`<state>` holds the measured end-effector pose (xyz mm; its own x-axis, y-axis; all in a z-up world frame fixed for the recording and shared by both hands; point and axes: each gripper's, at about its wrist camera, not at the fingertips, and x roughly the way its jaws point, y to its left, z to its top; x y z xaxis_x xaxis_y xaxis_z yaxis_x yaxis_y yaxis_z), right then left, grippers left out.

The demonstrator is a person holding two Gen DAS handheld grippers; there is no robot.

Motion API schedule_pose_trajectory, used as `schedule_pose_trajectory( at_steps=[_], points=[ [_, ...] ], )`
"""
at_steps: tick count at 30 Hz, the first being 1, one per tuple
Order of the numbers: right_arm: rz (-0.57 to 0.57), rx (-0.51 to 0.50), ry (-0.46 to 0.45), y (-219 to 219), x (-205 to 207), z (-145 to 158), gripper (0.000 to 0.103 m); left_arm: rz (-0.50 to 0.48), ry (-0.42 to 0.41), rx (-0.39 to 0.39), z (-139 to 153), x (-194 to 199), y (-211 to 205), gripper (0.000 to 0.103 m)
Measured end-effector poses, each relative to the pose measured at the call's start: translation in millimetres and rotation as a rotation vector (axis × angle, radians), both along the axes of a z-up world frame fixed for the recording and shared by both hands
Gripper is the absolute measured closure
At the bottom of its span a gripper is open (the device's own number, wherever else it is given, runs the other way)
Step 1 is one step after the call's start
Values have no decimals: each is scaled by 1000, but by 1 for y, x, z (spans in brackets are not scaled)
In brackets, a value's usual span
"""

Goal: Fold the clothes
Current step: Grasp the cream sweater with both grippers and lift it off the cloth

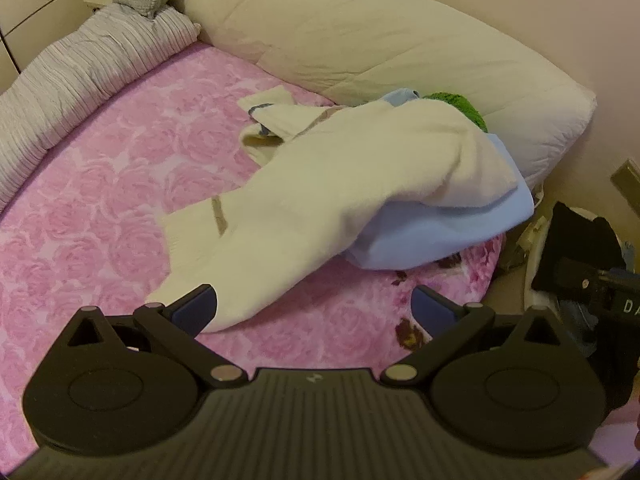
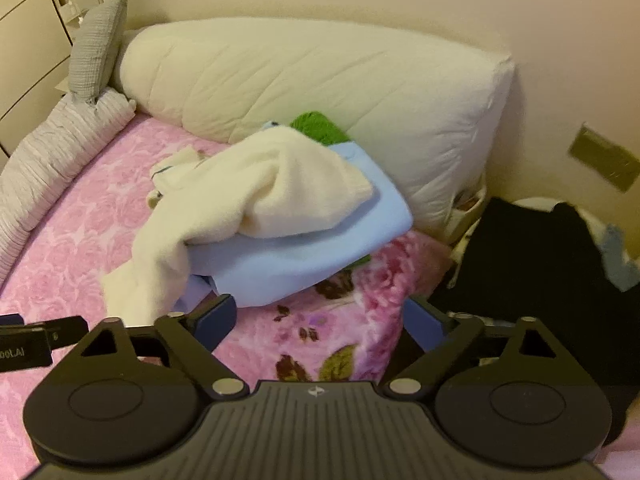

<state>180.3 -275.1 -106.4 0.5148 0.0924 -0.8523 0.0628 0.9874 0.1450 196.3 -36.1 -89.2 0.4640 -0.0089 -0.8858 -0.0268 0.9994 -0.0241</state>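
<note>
Cream garment (image 1: 320,200) lies crumpled on pink floral bedspread (image 1: 100,200), draped over blue cloth (image 2: 304,248) — green item (image 2: 316,126) behind, against large pillow (image 2: 320,92). My left gripper (image 1: 314,308) jaws apart, empty, hem between them. My right gripper (image 2: 320,320) likewise spread — holding nothing.

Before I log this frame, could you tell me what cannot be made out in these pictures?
- Green item: both views, mostly buried under the cream garment and blue garment.
- Cream garment's shape: both views, crumpled; sleeves unclear.
- Dark pile beside the bed: right wrist view, too dark.
</note>
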Motion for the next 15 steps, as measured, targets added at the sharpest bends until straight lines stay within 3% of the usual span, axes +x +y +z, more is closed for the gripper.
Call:
schedule_pose_trajectory(
  at_steps=[6,10,15],
  points=[
    [7,124,69,-16,33,-24,39,-6,15,-13,-14,34,0,11],
    [-18,211,92,-29,56,-37,53,-19,31,-21,-26,60,-4,25],
    [-136,402,107,-55,86,-58,54,-51,54,-33,-42,87,-13,24]
  ],
)
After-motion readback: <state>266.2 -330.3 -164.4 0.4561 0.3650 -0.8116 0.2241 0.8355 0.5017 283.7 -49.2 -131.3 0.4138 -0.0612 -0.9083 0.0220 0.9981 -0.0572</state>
